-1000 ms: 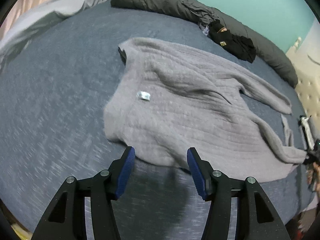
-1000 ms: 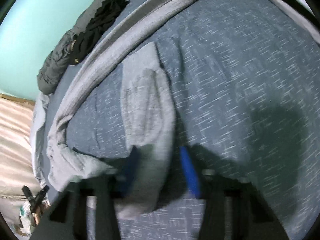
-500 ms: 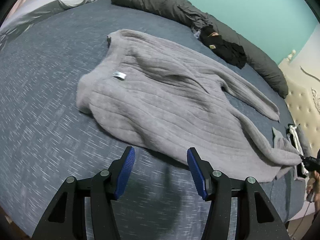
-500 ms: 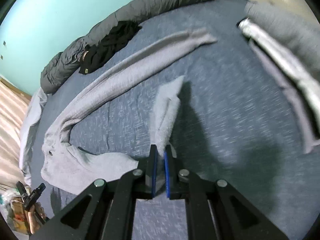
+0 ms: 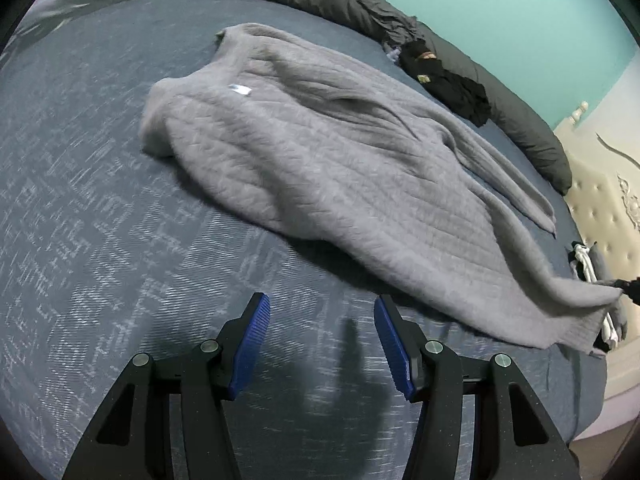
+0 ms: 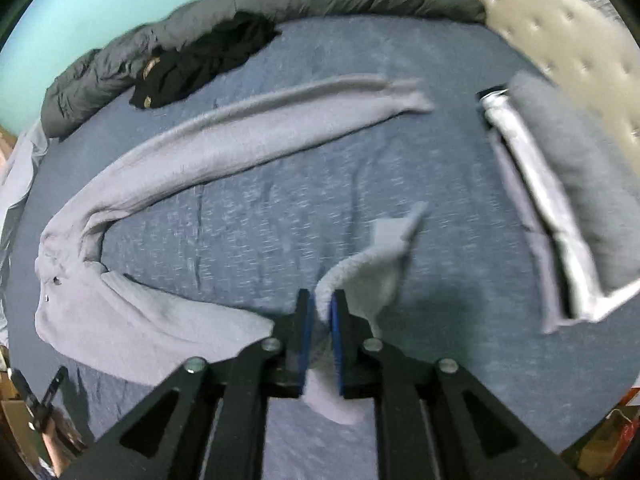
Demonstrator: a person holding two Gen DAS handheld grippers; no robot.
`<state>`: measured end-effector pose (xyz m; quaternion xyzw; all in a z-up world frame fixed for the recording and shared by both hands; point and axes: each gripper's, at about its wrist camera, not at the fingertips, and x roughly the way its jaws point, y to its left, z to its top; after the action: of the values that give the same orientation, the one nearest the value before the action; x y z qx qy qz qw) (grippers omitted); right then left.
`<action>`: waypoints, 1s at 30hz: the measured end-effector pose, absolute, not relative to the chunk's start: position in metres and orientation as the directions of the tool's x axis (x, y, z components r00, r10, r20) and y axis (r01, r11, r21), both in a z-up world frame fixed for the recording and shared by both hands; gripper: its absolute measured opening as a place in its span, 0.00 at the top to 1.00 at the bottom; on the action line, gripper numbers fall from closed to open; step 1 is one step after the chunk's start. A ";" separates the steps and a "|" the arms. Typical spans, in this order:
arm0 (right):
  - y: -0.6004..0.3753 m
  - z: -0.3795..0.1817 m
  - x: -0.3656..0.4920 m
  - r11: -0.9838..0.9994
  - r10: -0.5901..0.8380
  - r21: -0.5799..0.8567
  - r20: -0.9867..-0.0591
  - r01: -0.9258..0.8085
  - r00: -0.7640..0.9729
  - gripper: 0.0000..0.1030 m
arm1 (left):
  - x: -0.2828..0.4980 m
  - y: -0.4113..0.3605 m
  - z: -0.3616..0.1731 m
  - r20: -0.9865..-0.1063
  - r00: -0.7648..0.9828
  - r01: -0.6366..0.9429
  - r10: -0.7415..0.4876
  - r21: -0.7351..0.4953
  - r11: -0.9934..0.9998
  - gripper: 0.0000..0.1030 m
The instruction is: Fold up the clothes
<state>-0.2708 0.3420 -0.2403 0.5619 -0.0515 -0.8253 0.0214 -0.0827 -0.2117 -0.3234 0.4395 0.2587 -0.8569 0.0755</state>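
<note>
Grey ribbed knit sweater (image 5: 328,168) lies spread on the wide blue-grey heathered bedspread (image 5: 100,240), body toward the foot and both long sleeves reaching toward the padded cream headboard (image 6: 568,40). One sleeve lies flat and straight; the cuff of the other is lifted off the bed, pinched between the blue pads of the right gripper (image 6: 323,312), whose jaws are closed down to a narrow slot full of knit. The left gripper (image 5: 320,344) hangs wide open just short of the sweater's near hem, holding nothing and touching nothing.

The main risk, as I judge it, is the sweater's weight: with only a cuff gripped and the body unpinned, pulling the sleeve across could drag or skew the whole garment rather than fold it. A loose knit may also stretch or slide out of a small bite, dropping the sleeve short and crooked. The lifted sleeve could also catch the folded pale grey clothes (image 6: 560,200) stacked near the headboard.

Only the left wrist view shows the sweater's full body, its small white label (image 5: 240,89) and the open claw. Only the right wrist view shows the actual pinch on the cuff and the folded stack clearly. Both views show the dark grey rolled duvet (image 6: 280,4) and the crumpled black garment (image 6: 200,60) along the far edge.
</note>
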 end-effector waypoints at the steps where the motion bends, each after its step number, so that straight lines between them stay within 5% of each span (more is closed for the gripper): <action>1: 0.336 -0.251 -0.279 -0.990 -0.124 0.141 -0.925 -0.020 -0.358 0.86 | -0.080 -0.214 -0.324 -0.791 -0.604 0.364 0.092 -0.376 -0.852 0.43; 11: 0.363 -0.245 -0.286 -0.963 -0.225 0.271 -0.789 0.005 -0.572 0.82 | -0.075 -0.237 -0.330 -0.787 -0.614 0.403 0.060 -0.378 -0.834 0.43; 13: 0.387 -0.235 -0.280 -0.958 -0.202 0.284 -0.759 -0.037 -0.619 0.73 | -0.077 -0.239 -0.330 -0.785 -0.617 0.404 0.057 -0.378 -0.833 0.43; 15: 0.416 -0.239 -0.274 -0.960 -0.142 0.260 -0.776 -0.107 -0.614 0.63 | -0.078 -0.239 -0.329 -0.781 -0.622 0.401 0.058 -0.381 -0.833 0.43; 21: 0.451 -0.296 -0.267 -0.952 -0.133 0.250 -0.857 -0.175 -0.497 0.57 | -0.082 -0.235 -0.329 -0.783 -0.619 0.400 0.051 -0.371 -0.838 0.43; 25: 0.450 -0.333 -0.267 -0.925 -0.200 0.323 -0.861 -0.198 -0.468 0.39 | -0.083 -0.234 -0.331 -0.789 -0.613 0.404 0.042 -0.359 -0.841 0.43; 30: 0.438 -0.362 -0.275 -0.915 -0.232 0.349 -0.866 -0.204 -0.443 0.39 | -0.084 -0.233 -0.331 -0.792 -0.610 0.406 0.034 -0.349 -0.845 0.43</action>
<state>-0.2745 0.4375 -0.3616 0.5277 -0.2065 -0.8239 0.0087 -0.0838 -0.2326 -0.3306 0.4281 0.2569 -0.8597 0.1081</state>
